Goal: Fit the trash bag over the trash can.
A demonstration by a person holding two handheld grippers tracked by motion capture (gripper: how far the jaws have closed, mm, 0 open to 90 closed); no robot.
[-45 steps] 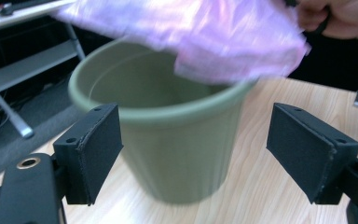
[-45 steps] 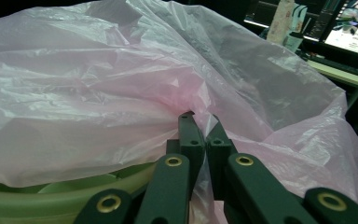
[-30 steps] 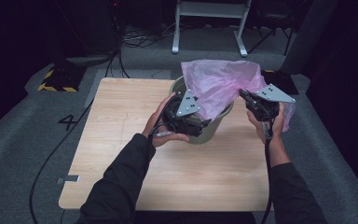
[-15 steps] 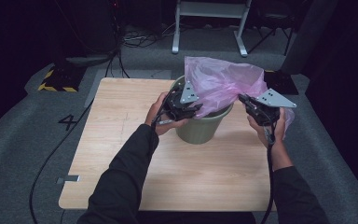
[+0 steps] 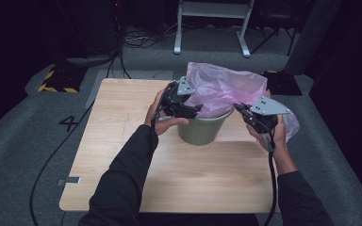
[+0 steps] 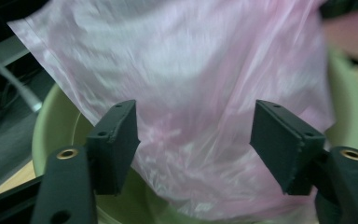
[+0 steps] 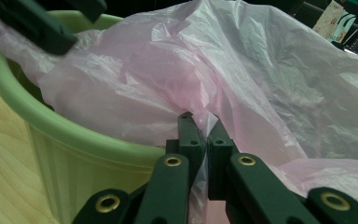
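A green bin [image 5: 203, 128] stood right of centre on the tabletop [image 5: 122, 155] in the high view, with a pink plastic bag [image 5: 224, 89] bunched over its mouth and spilling past its right side. The right gripper [image 7: 200, 123] had its fingers pinched tight on a fold of the bag just outside the rim, low in the middle of the right gripper view. The left gripper [image 6: 193, 140] sat at the bin's left rim; its fingers [image 6: 114, 142] had just been opening and stood apart, the film hanging between them but pressed by neither pad.

The likely trouble was on the left side: with that edge free, a pull from the right hand could have dragged the whole bag across and out of the bin rather than spreading it. The thin film, held by one small pinch, could also have stretched or torn there. A hard tug might have tipped or slid the light bin.
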